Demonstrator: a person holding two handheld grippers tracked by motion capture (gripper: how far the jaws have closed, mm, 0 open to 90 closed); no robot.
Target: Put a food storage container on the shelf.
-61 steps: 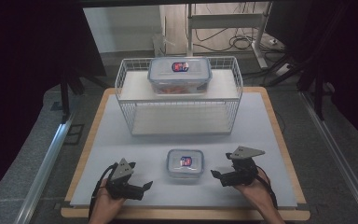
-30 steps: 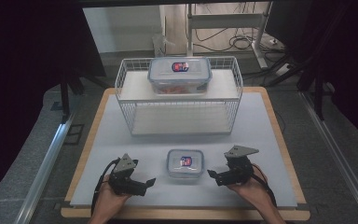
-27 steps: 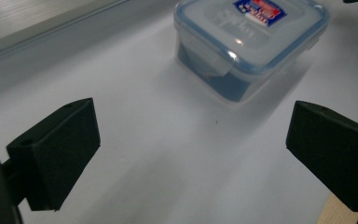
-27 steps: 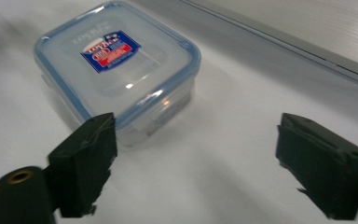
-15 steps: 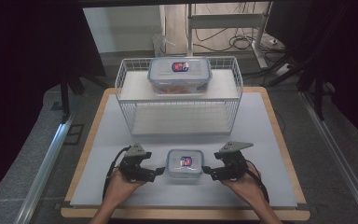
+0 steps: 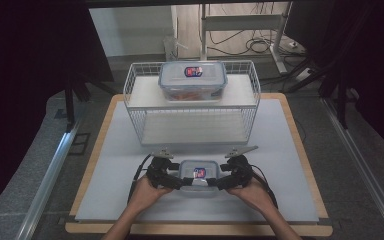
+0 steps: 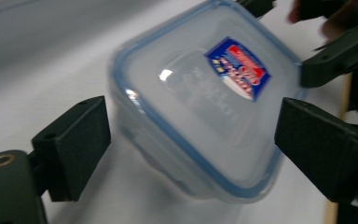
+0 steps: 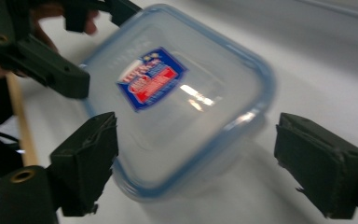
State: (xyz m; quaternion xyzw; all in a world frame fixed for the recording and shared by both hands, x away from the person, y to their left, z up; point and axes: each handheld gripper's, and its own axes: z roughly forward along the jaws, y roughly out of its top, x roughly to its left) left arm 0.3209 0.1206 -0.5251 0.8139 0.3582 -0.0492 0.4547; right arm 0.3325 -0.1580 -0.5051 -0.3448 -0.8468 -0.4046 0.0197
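With the small box (image 6: pixel 197 176) near the surface's front edge between the left gripper (image 6: pixel 176 181) and right gripper (image 6: pixel 220 182), both with jaws apart around its ends, uneven closing could skid or tip it.

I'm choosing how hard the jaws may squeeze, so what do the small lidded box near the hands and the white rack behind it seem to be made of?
Small box: looks like clear, glossy plastic; the table shows through it and highlights glint on its lid, which has a blue rim, probably a seal. White rack: thin crossing rods, likely white-coated metal wire, though the coating can't be confirmed.
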